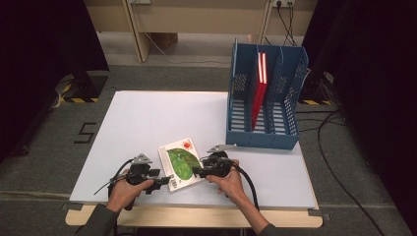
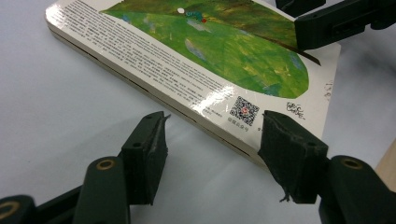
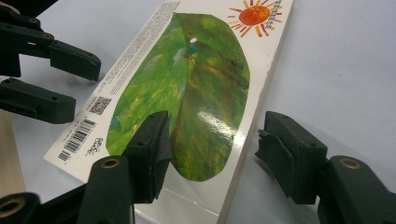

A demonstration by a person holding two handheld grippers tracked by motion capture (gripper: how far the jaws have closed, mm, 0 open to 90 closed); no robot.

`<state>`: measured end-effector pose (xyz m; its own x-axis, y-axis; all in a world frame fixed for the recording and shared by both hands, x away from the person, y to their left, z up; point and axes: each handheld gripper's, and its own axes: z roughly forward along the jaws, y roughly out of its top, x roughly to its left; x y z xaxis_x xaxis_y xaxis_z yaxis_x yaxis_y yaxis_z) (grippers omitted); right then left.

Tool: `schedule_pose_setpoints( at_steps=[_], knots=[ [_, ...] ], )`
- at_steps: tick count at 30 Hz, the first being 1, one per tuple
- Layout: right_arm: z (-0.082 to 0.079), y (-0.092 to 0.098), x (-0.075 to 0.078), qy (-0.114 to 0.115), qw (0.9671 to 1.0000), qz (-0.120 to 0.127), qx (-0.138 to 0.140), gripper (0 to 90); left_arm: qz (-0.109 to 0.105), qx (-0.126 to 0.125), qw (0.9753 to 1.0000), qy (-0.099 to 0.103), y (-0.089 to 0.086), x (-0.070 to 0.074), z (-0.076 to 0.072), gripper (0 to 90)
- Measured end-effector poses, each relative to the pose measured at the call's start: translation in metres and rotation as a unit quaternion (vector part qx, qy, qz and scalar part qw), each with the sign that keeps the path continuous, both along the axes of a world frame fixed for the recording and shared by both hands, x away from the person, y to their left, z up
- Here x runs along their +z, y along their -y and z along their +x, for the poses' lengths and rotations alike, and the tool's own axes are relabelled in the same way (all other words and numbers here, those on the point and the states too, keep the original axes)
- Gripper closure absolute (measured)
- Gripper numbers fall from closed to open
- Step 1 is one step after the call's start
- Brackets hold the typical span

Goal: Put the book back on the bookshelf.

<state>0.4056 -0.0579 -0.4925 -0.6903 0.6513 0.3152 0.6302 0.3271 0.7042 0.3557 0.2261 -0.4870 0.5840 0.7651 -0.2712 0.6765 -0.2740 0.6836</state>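
High view had the picture book (image 1: 180, 163) lying flat near the worktop's (image 1: 147, 118) front edge, both claws closing in. Left claw (image 2: 212, 140) stood apart at its near corner; right claw (image 3: 212, 140) apart astride its long edge. Pickup looked imminent: next, pinch an edge and lift, probably toward the blue file rack (image 1: 265, 98).

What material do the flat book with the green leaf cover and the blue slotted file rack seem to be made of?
The flat book with the green leaf cover looks like thick glossy board: light glares on its cover and its edge shows layers. The blue slotted file rack is probably moulded plastic, given its uniform colour and lattice walls.
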Motion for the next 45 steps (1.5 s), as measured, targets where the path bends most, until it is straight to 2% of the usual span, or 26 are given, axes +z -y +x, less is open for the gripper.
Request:
schedule_pose_setpoints(
  at_steps=[9,12,13,15,18,25,31,35,41,45],
  knots=[
    [0.000,-0.002,-0.002,-0.008,0.9999,0.007,-0.001,43.9,0.001,-0.001,1.0000,-0.001,0.000,0.000,0.000,40.4],
    [-0.001,-0.002,-0.002,-0.007,0.9999,0.007,0.003,43.8,-0.003,-0.005,1.0000,-0.007,-0.002,0.000,0.000,40.6],
    [-0.001,-0.002,-0.002,-0.007,0.9999,0.008,0.003,43.9,0.012,-0.008,0.9999,-0.009,-0.002,0.000,0.000,40.8],
    [-0.002,-0.002,-0.002,-0.011,0.9999,0.009,-0.001,43.9,0.021,-0.010,0.9997,0.001,-0.002,-0.001,-0.001,43.1],
    [-0.002,-0.004,0.000,-0.012,0.9999,0.002,-0.003,44.1,0.031,-0.010,0.9995,0.002,0.000,0.001,-0.002,43.0],
    [0.001,-0.008,0.005,-0.032,0.9993,-0.017,-0.012,44.4,0.032,-0.009,0.9994,0.003,0.000,0.000,-0.002,43.0],
    [0.003,-0.013,0.008,-0.036,0.9987,-0.034,-0.010,42.8,0.032,-0.008,0.9995,0.003,0.000,0.000,-0.002,42.8],
    [0.006,-0.010,0.007,-0.052,0.9983,-0.015,-0.022,46.0,0.031,-0.007,0.9995,0.002,0.000,0.000,-0.002,42.7],
    [0.006,-0.009,0.008,-0.046,0.9986,-0.009,-0.027,47.4,0.030,-0.005,0.9995,0.002,0.001,0.000,-0.002,42.8],
    [0.005,-0.009,0.016,-0.035,0.9990,0.001,-0.027,47.4,0.030,-0.004,0.9995,0.002,0.001,0.000,-0.002,43.3]
  ],
)
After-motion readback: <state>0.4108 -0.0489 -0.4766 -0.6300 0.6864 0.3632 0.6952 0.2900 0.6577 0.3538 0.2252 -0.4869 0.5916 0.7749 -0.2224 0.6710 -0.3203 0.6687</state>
